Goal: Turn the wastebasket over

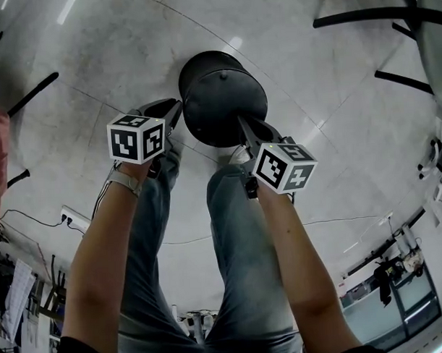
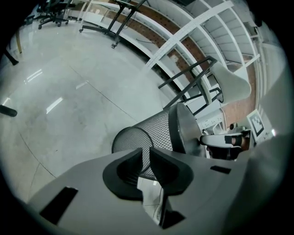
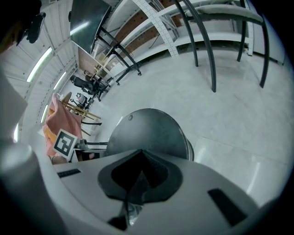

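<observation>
Between the fingers (image 2: 126, 170) of my left gripper (image 2: 146, 157) runs the black mesh wall of the wastebasket (image 2: 158, 128). They stand only a narrow slit apart and pinch that wall close to the open mouth (image 2: 131, 140). The fingers (image 3: 159, 176) of my right gripper (image 3: 140, 158) are pressed together, their tips right at the edge of the wastebasket's solid round base (image 3: 147, 133). The wastebasket sits tipped between the two grippers, base turned up towards my head and mouth facing away and down, over the pale glossy floor (image 2: 69, 92). I cannot tell whether it touches the floor. Behind the fingers, each gripper carries its marker cube (image 1: 136, 137), and my bare forearms run back from them. Under the arms are my legs (image 1: 237, 229) in jeans, just beside the wastebasket. Well off to my left, a white power strip (image 1: 74, 217) lies on the floor with its cable.
</observation>
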`<action>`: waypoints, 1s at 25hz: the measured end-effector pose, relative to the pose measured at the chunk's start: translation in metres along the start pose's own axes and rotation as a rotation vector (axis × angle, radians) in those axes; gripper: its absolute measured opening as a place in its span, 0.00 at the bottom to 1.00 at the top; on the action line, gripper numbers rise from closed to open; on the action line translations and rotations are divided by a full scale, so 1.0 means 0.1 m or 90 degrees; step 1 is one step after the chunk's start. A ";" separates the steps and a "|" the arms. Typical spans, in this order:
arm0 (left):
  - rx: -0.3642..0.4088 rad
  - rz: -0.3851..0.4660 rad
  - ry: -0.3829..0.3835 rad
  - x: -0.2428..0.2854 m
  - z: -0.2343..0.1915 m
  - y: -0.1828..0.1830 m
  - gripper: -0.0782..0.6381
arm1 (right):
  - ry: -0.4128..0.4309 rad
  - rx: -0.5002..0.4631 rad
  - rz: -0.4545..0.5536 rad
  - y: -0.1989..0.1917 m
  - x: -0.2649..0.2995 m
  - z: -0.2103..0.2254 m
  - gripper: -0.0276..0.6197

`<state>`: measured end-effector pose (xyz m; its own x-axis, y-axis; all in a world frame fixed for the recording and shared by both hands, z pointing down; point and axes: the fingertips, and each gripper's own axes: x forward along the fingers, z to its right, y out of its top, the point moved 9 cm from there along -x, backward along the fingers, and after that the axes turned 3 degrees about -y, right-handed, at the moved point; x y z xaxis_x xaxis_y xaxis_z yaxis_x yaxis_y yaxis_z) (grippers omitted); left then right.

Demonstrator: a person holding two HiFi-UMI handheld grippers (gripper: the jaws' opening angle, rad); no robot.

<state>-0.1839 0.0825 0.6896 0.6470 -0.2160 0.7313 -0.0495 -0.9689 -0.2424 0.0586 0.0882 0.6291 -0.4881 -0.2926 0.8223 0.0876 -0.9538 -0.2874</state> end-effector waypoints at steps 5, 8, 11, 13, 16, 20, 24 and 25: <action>0.013 -0.006 0.003 -0.16 0.14 0.07 0.18 | 0.008 -0.003 -0.012 0.05 -0.05 -0.02 0.06; 0.024 0.004 0.008 -0.31 0.27 0.16 0.18 | 0.015 -0.011 -0.015 0.12 -0.16 -0.07 0.06; 0.032 0.017 0.007 -0.50 0.47 0.25 0.18 | 0.020 -0.024 -0.018 0.20 -0.36 -0.15 0.06; 0.041 0.027 0.003 -0.65 0.64 0.31 0.18 | 0.029 -0.031 -0.011 0.28 -0.53 -0.22 0.06; 0.068 0.047 -0.015 -0.87 0.97 0.43 0.17 | 0.052 -0.039 0.014 0.45 -0.83 -0.32 0.06; 0.128 0.083 -0.029 -1.15 1.43 0.61 0.14 | 0.081 -0.073 0.054 0.68 -1.24 -0.48 0.06; 0.151 0.144 -0.060 -1.53 1.97 0.81 0.13 | 0.105 -0.107 0.101 0.88 -1.77 -0.68 0.06; 0.159 0.156 -0.066 -1.64 2.12 0.85 0.13 | 0.111 -0.112 0.114 0.93 -1.91 -0.74 0.06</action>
<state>-0.1327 0.0607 0.4138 0.7136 -0.4124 0.5663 -0.0333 -0.8274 -0.5606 0.0953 0.0606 0.4089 -0.6212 -0.4246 0.6587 0.0412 -0.8571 -0.5135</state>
